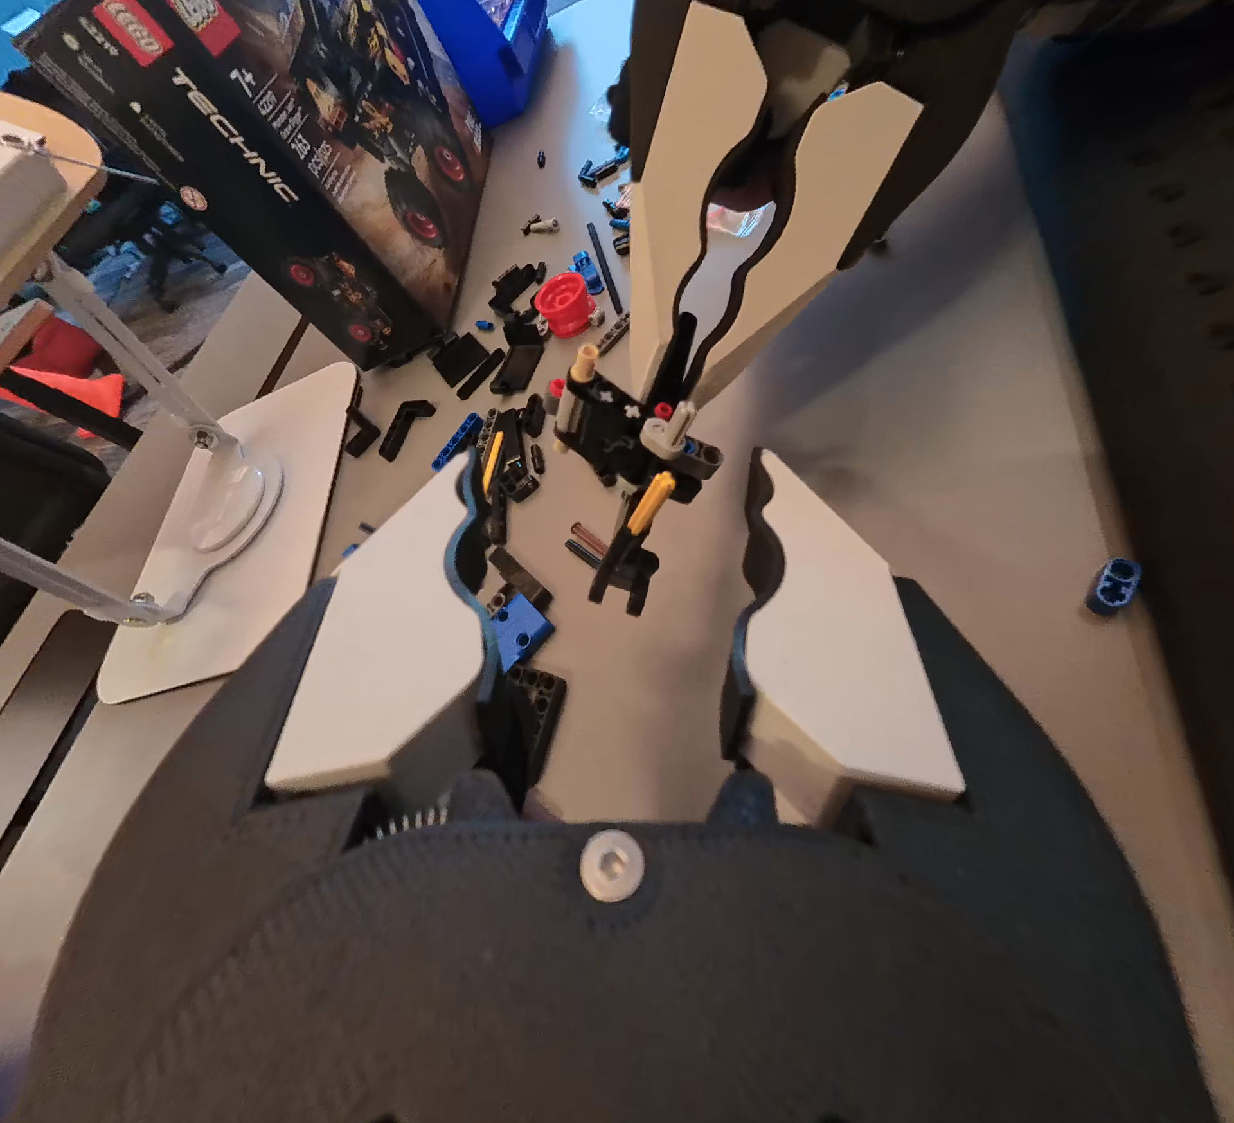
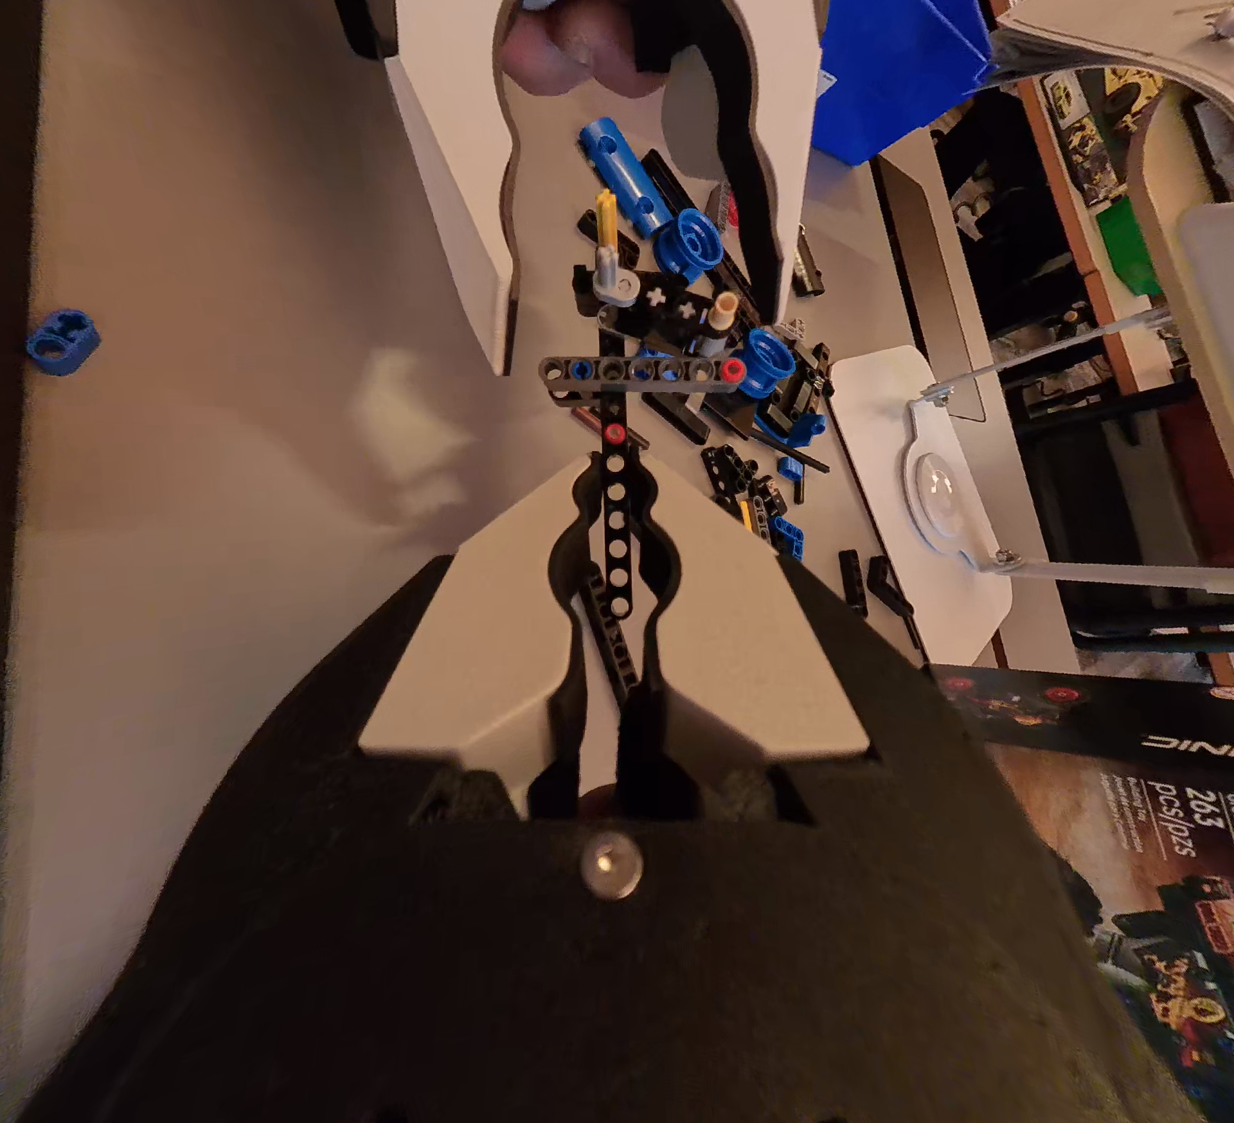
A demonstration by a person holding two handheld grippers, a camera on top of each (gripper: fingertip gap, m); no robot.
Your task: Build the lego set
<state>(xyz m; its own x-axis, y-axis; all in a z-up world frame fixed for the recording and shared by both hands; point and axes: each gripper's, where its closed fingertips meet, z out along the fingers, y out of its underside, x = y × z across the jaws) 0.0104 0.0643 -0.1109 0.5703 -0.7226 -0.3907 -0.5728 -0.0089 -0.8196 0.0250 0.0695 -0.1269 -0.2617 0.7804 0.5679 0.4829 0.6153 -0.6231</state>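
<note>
A partly built assembly point(image 1: 611, 430) of black beams, a grey beam, red pins, a tan pin and a yellow axle hangs above the table. My right gripper point(image 2: 614, 463) is shut on the assembly's long black holed beam point(image 2: 615, 516). In the left wrist view the right gripper point(image 1: 674, 380) comes down from above onto that beam. My left gripper point(image 1: 614, 470) is open and empty, its fingers on either side of the assembly's lower end. In the right wrist view the left gripper point(image 2: 638, 329) enters from the top, its fingers astride the assembly point(image 2: 641, 371).
Loose parts lie on the table: a red wheel hub point(image 1: 566, 304), blue hubs point(image 2: 688, 243), and black beams point(image 1: 404, 426). A small blue connector point(image 1: 1112, 585) lies apart. The set's box point(image 1: 267, 122), a blue bin point(image 1: 481, 16) and a white stand base point(image 1: 220, 530) sit on the left. Both grippers' tips are close together, under 4 cm apart. About 10 cm separates my left fingertips from the small blue connector point(image 1: 1112, 585). My right wrist view point(image 2: 67, 332) looks at it from another angle.
</note>
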